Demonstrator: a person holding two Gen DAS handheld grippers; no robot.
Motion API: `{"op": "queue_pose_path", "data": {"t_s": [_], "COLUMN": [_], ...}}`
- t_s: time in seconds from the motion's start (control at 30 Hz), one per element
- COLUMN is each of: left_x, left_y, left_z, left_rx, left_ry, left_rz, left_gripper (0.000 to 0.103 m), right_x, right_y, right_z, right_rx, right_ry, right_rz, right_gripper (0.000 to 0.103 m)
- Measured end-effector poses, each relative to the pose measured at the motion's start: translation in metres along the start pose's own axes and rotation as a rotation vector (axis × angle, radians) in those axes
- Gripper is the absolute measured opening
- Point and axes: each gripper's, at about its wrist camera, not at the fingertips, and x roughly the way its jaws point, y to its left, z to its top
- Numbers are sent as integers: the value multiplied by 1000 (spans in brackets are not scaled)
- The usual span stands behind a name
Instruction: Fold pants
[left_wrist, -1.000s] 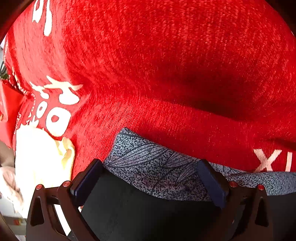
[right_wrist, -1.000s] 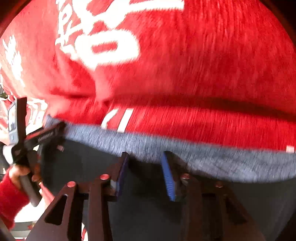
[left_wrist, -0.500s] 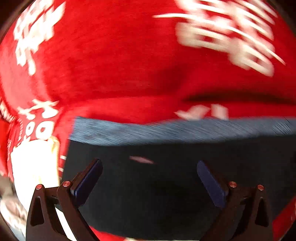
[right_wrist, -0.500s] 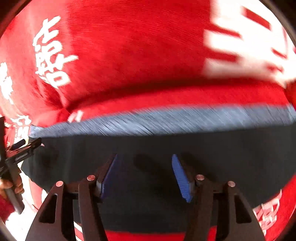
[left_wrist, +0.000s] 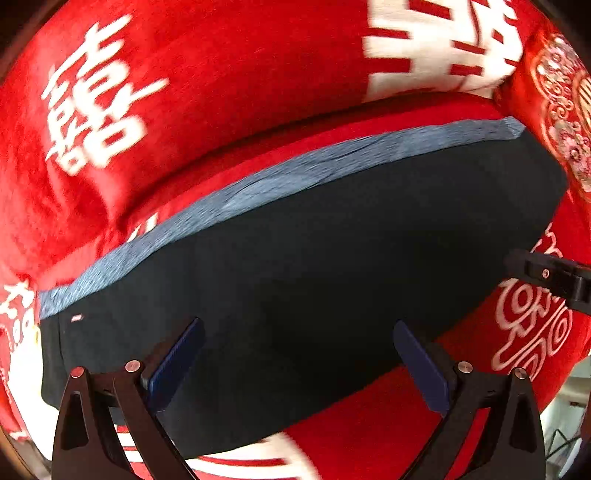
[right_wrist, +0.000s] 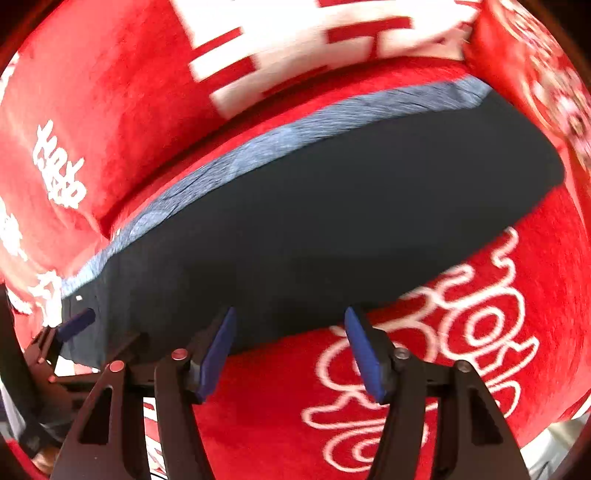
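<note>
Dark navy pants (left_wrist: 314, 266) lie folded flat on a red blanket, with a grey-blue patterned waistband (left_wrist: 280, 177) along their far edge. They also show in the right wrist view (right_wrist: 314, 221). My left gripper (left_wrist: 299, 358) is open and empty, above the pants' near part. My right gripper (right_wrist: 290, 350) is open and empty, at the pants' near edge. The right gripper's tip shows at the right of the left wrist view (left_wrist: 546, 277). The left gripper shows at the lower left of the right wrist view (right_wrist: 70, 328).
The red blanket (left_wrist: 229, 92) with white characters covers the surface and rises behind the pants. A red embroidered cushion (left_wrist: 557, 103) sits at the far right. The blanket's near edge (right_wrist: 554, 435) drops off at the lower right.
Both grippers have pulled back and up from the waistband. The whole folded pants now show, lying flat. The right gripper has opened wider.
</note>
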Motion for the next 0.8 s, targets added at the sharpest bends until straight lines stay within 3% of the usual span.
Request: {"op": "queue_pose_path", "data": {"t_s": [0.4, 0.53, 0.67, 0.8], "left_x": [15, 35, 64, 65], "left_y": [-87, -111, -120, -122], "left_z": [72, 84, 86, 84], "left_rx": [-56, -68, -118, -139], "left_ry": [-4, 4, 59, 25], "left_rz": [-24, 3, 34, 31], "left_gripper": [103, 103, 103, 103], "right_x": [-37, -51, -44, -19], "right_y": [-118, -123, -116, -119], "right_z": [34, 57, 115, 153], "right_rx": [202, 158, 98, 47], "right_ry": [-90, -170, -221, -202], "right_rz": [0, 27, 40, 46], "right_gripper": [65, 65, 65, 65]}}
